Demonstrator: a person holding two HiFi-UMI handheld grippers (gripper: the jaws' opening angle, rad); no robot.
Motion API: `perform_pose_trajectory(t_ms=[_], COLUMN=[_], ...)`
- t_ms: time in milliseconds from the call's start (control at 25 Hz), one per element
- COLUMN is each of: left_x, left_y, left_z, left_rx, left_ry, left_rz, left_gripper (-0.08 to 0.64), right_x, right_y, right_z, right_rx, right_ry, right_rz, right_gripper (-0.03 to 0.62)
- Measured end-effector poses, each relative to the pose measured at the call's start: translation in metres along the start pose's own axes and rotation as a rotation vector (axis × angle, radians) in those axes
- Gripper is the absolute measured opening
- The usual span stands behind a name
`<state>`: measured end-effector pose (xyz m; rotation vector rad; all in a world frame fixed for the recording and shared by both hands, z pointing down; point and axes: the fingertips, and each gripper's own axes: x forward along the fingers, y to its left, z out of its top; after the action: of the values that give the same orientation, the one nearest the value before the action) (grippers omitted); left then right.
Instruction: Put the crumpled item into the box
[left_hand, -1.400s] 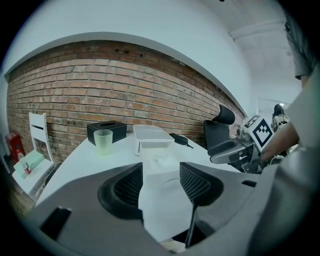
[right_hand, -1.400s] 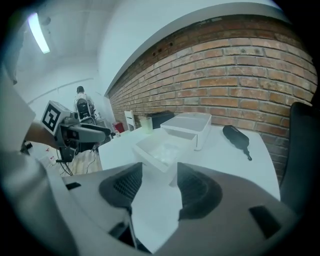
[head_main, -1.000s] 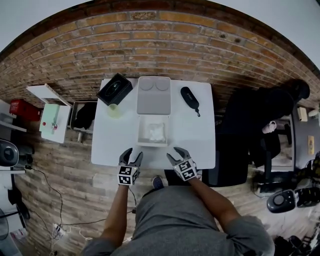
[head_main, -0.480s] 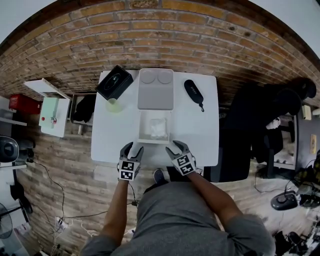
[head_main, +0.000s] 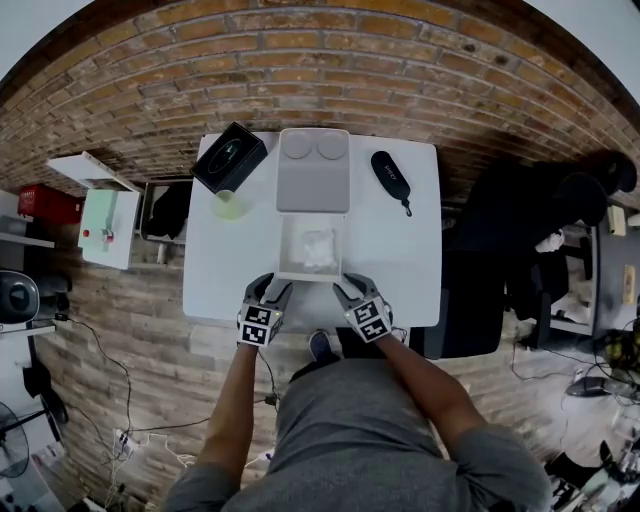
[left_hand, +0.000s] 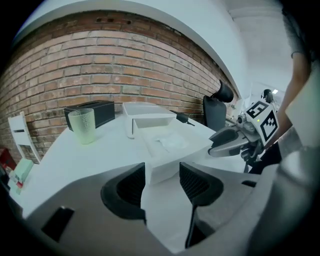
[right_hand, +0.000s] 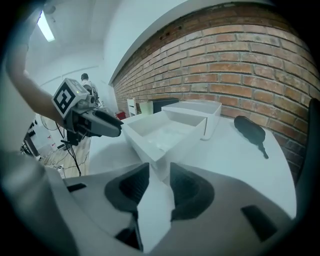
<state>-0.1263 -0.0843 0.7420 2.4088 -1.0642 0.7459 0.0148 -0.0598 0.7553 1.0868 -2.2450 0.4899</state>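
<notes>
Just ahead of both grippers, on the white table (head_main: 400, 260), the open white box (head_main: 308, 277) is sitting w/ the crumpled item (head_main: 318, 247) lying inside it, approx. mid-box. The left gripper (left_hand: 162, 175) is hovering at the table's near edge, jaws apart by a moderate gap & holding nothing. One near corner of the box is showing in that gap, just beyond the tips. The right gripper (right_hand: 159, 177) is hovering alongside, jaws parted by a narrower gap & also empty, w/ the box's other near corner showing between its tips. Whether either gripper is touching the box can't be told.

Both grippers are angling inward toward the box, so each is appearing in the other's view. The right one is showing off to the left gripper's right, the left one off to the right gripper's left, w/ the box between them.

Beyond the box from the grippers, a shallow tray (head_main: 312, 172) is lying flat, right up against the box's far end. Further ahead & left of the left gripper, a pale green cup (left_hand: 82, 126) is standing upright, w/ a black case (left_hand: 90, 112) just behind it. Ahead & right of the right gripper, a black pouch (right_hand: 250, 131) is lying on the table, well apart from the box.
</notes>
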Motion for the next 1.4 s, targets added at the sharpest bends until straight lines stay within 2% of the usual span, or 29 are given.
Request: perform_pose_trajectory(t_ms=[40,120,200,320,640,1400], left_x=[0.002,0.004,0.004,0.003,0.006,0.017], left_y=[-0.002,-0.003,-0.001,0.0,0.001,0.0], left_z=[0.001,0.003,0.002,0.002,0.012,0.016], left_rx=[-0.003,-0.005,-0.013,-0.015,-0.023,-0.07], left_ry=[0.0,0.001,0.0,-0.001,-0.008,0.02], left_rz=[-0.017,-0.018,0.0,0.005,0.01,0.011], left_gripper=[0.215,0.205,0.167,0.16,0.155,0.15], right_x=[0.0,0.0,-0.001,-0.001,-0.002,0.006], right_y=[0.001,0.001,0.001,0.001,-0.008,-0.025], right_z=[0.001,0.001,0.0,0.0,0.008,0.008], right_rx=[-0.008,-0.021,-0.013,-0.003,0.061,0.084], right_ry=[-0.001,0.001,0.007,0.016,0.005,0.02], right_rz=[0.001,-0.002,-0.001,0.002,-0.02,-0.027], right_gripper=[0.114,0.099,0.098,0.097,0.091,0.091])
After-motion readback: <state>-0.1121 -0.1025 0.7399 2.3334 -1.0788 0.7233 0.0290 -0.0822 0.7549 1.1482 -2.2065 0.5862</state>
